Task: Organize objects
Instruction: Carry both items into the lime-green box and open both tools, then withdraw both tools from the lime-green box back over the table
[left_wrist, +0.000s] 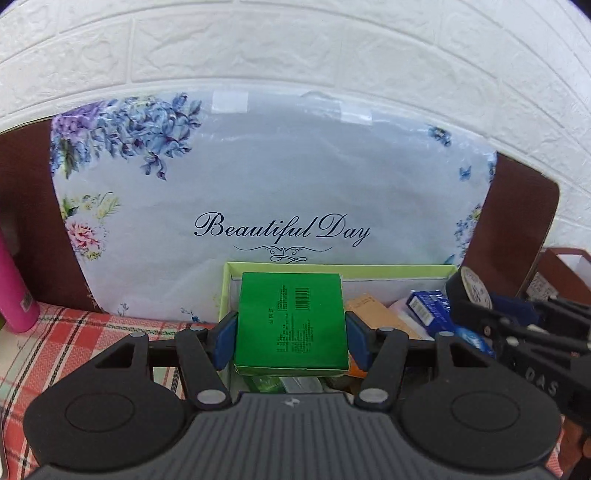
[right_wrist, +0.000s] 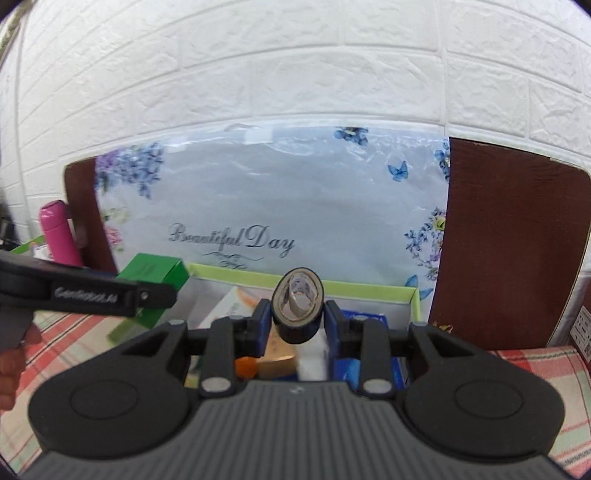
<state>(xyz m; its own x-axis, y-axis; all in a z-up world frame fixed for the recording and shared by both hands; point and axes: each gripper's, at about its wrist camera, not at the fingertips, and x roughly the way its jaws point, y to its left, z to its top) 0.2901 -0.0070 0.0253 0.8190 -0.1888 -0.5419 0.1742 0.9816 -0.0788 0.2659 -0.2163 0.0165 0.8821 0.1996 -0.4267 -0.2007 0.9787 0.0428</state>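
Over plaid cloth (left_wrist: 74, 332), left gripper (left_wrist: 291, 332) clamps green box (left_wrist: 291, 317), right gripper (right_wrist: 295, 325) tape roll (right_wrist: 297, 306).

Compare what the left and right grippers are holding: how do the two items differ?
The green box in the left gripper is flat-sided with printed text and a barcode; the black tape roll in the right gripper is round and hollow. The box spans wider jaws. Both are held above the light-green tray.
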